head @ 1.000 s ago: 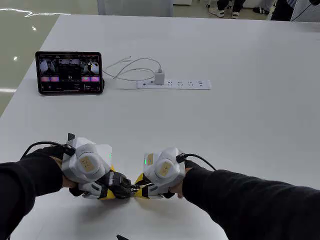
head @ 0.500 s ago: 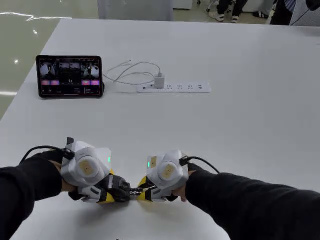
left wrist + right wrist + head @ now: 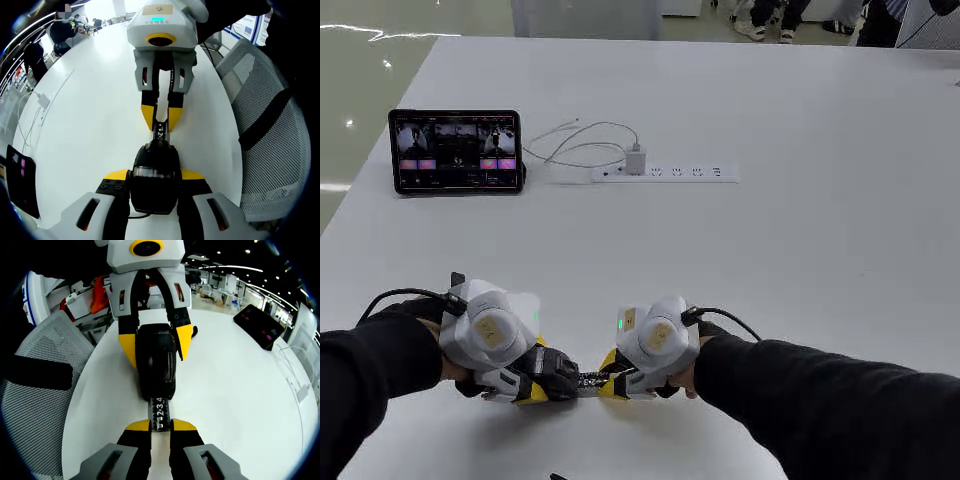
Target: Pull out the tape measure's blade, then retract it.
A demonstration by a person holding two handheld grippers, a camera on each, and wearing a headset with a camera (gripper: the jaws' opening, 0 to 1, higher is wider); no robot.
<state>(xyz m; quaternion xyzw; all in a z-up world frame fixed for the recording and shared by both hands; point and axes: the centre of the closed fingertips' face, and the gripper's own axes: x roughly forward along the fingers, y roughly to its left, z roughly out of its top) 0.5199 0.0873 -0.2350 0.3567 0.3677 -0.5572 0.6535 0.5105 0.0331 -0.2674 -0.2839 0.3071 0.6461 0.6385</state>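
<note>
Black tape measure case is clamped in the left gripper jaws; the right gripper jaws pinch the briefly exposed blade.

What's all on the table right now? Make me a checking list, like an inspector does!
Surface: white table, plain and flat.
Job's things: black tape measure; a short bit of blade is out.
Clutter: tablet, screen on; power strip with a charger.
Grippers: left gripper shut on the tape measure; right gripper shut on the blade.
Cables: white cable looped by the charger.
Surroundings: mesh chair, shiny floor.
</note>
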